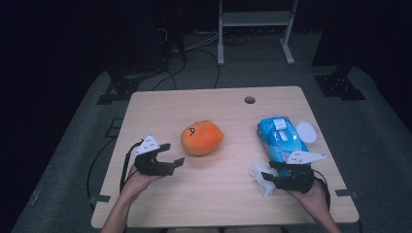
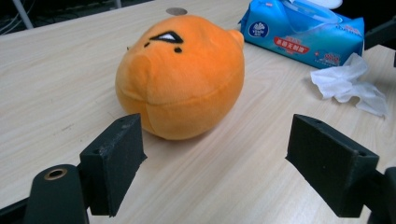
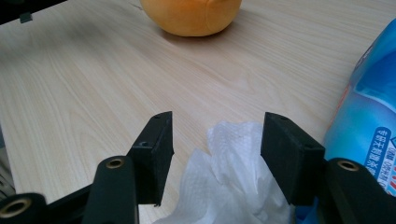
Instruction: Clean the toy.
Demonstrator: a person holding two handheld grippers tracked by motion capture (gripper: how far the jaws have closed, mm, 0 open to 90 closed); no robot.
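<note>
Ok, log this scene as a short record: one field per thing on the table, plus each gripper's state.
table: light wood table with a round hole near its far edge
orange plush toy: lies left of centre, ahead of the left gripper, untouched
blue wipes pack: at the right side, lid flap open
white wipe: crumpled on the table beside the pack
left gripper: jaws open, nothing between them, pointing at the plush toy
right gripper: jaws open, the wipe lies between them, pads not pressing it

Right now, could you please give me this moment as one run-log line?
left hand-held gripper: open, facing orange plush toy | right hand-held gripper: open over white tissue | blue wipes pack: on table
</note>
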